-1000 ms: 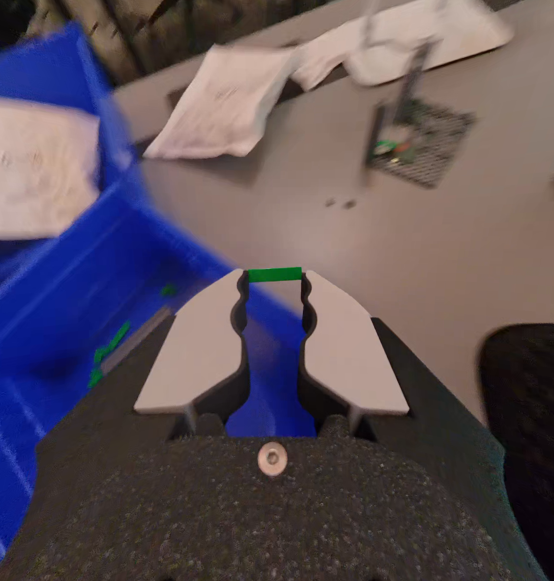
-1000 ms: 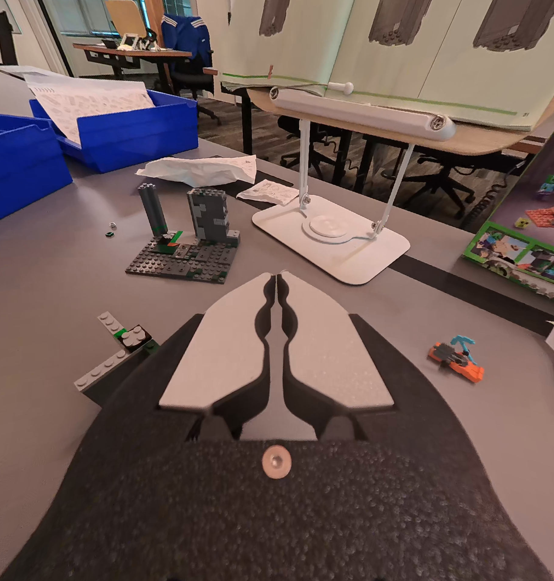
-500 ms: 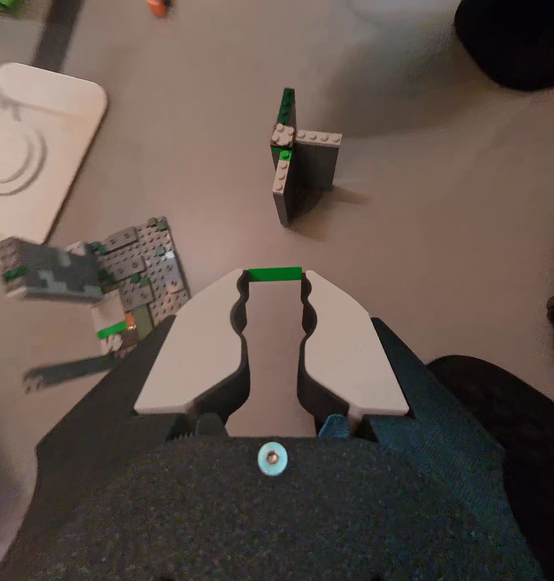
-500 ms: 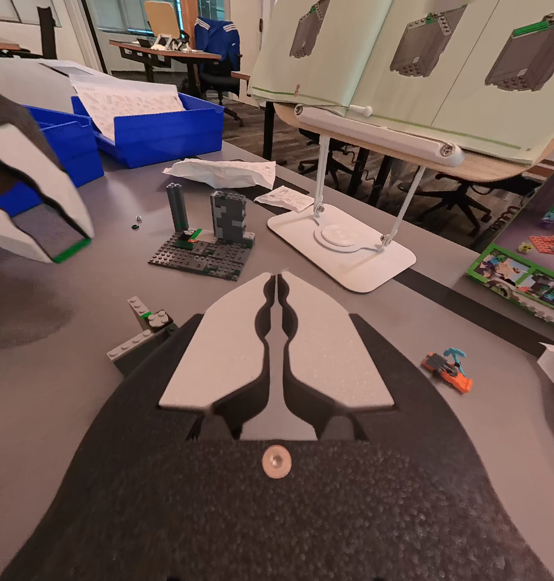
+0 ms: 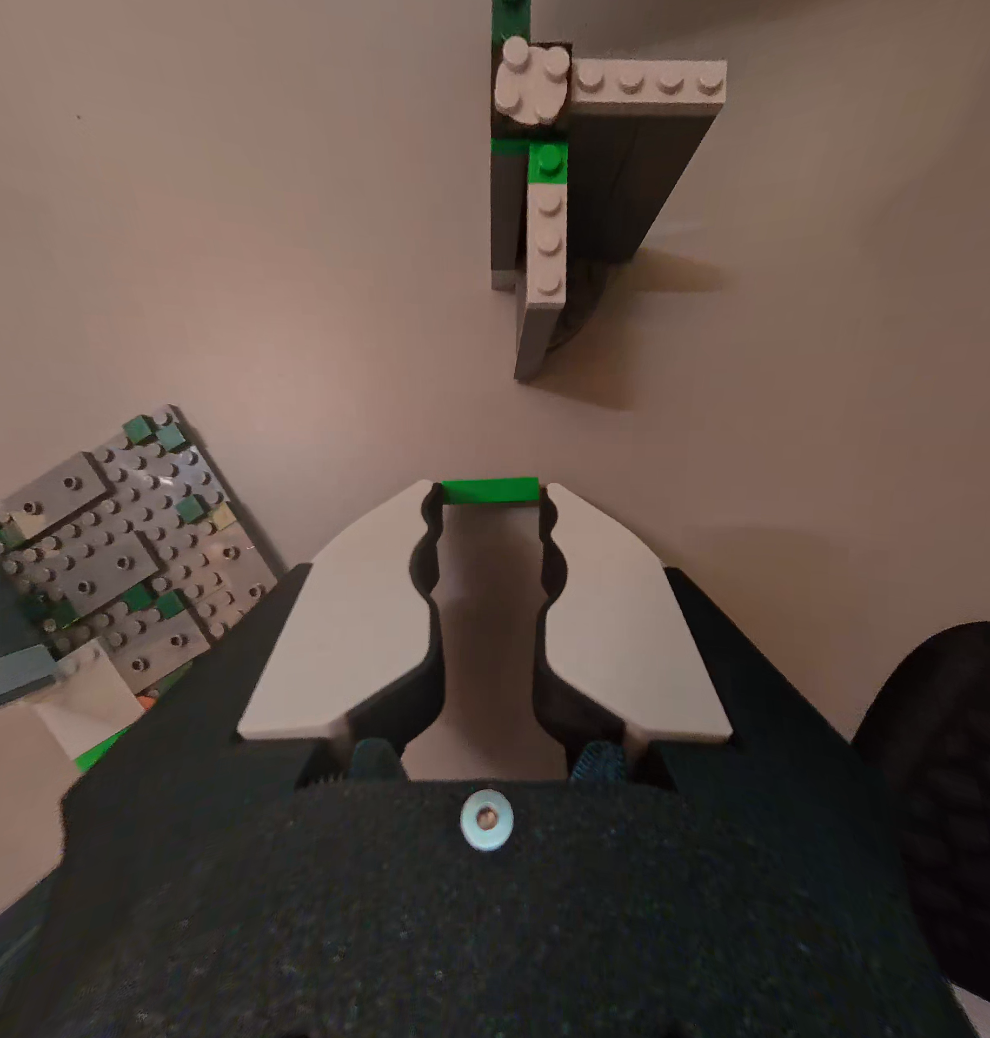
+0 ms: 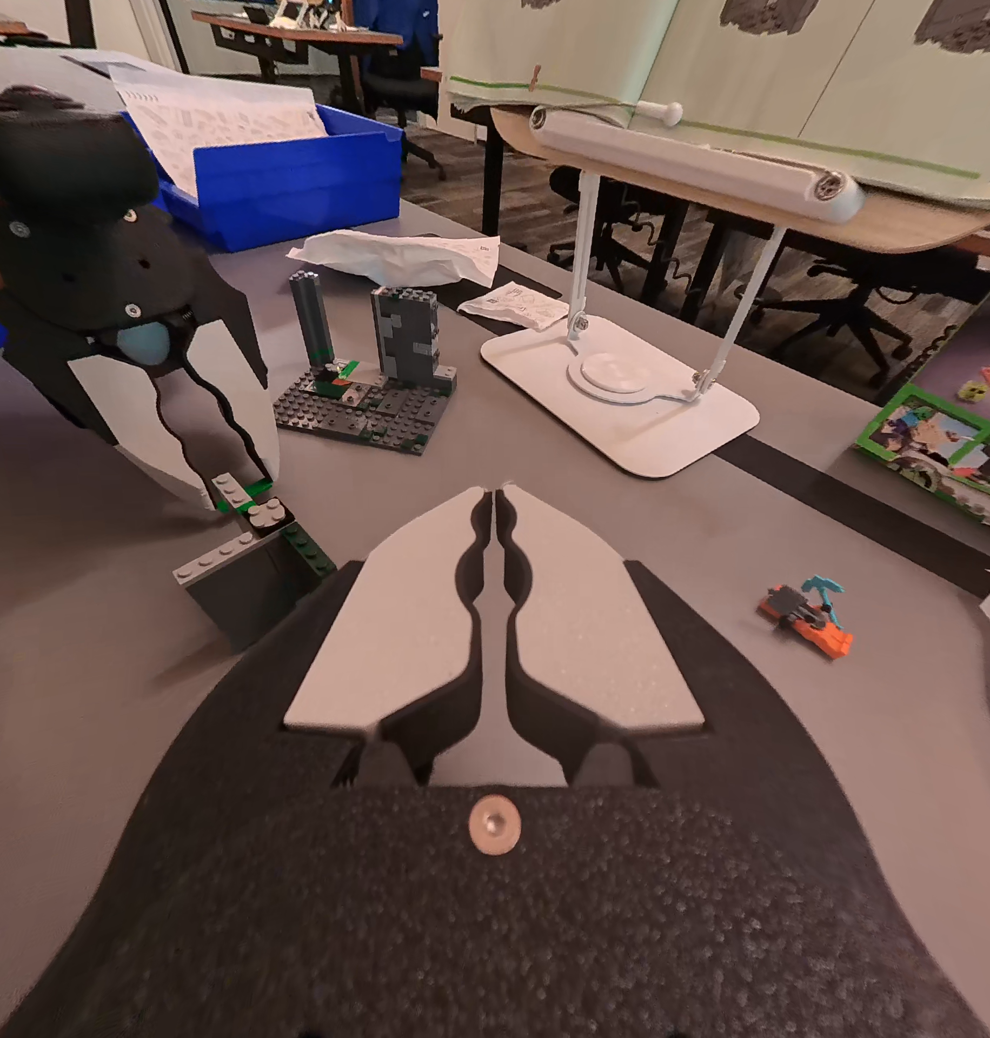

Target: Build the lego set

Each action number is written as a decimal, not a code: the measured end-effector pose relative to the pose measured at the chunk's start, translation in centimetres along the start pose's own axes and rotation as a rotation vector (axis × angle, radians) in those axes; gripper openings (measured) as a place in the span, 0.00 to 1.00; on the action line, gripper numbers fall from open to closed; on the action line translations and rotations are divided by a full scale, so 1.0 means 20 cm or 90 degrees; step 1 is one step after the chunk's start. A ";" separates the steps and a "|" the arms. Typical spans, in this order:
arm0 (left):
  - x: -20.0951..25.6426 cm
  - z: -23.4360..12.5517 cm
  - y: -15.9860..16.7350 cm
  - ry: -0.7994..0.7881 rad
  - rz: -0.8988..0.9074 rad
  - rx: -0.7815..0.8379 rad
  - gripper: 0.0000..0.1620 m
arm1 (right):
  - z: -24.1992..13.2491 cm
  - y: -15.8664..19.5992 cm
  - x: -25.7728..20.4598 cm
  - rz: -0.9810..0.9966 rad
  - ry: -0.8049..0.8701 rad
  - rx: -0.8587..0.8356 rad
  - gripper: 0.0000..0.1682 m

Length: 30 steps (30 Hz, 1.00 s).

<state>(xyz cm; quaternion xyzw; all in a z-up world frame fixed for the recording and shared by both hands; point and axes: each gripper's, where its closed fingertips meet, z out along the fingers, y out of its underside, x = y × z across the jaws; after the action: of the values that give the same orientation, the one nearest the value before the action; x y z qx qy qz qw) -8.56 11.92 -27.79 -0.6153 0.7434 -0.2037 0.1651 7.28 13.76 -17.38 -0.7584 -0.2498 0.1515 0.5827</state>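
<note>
- My left gripper [image 5: 489, 491] pinches a thin, smooth green plate [image 5: 489, 490] at the very tips of its jaws, above the small grey wall piece [image 5: 546, 247] on the counter [image 5: 256, 224].
- With so shallow a hold, I judge the plate may twist or pop free when pressed onto the studs.
- The wall stands unbraced, so it could tip.
- My right gripper [image 6: 493, 494] hovers empty, its jaws nearly together.

R hand-held gripper [image 6: 493, 493] closed, empty
</note>
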 end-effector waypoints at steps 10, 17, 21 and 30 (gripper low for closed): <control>0.03 -0.02 0.02 -0.022 -0.016 0.022 0.24 | 0.03 0.04 -0.03 -0.006 -0.011 -0.017 0.00; 0.02 -0.39 0.01 -0.150 -0.071 0.125 0.20 | 0.03 0.04 -0.04 -0.014 -0.013 -0.018 0.00; -0.04 -0.79 0.20 -0.315 -0.158 0.151 0.20 | 0.03 0.03 -0.05 -0.005 -0.018 -0.016 0.00; -0.04 -1.44 1.07 -0.580 -0.461 0.218 0.22 | 0.04 0.04 -0.05 -0.002 -0.019 -0.018 0.01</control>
<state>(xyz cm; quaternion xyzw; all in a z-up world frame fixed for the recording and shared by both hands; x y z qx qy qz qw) -40.86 18.99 -13.90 -0.8191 0.2980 -0.0793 0.4837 6.22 13.69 -18.37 -0.7640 -0.2615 0.1584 0.5682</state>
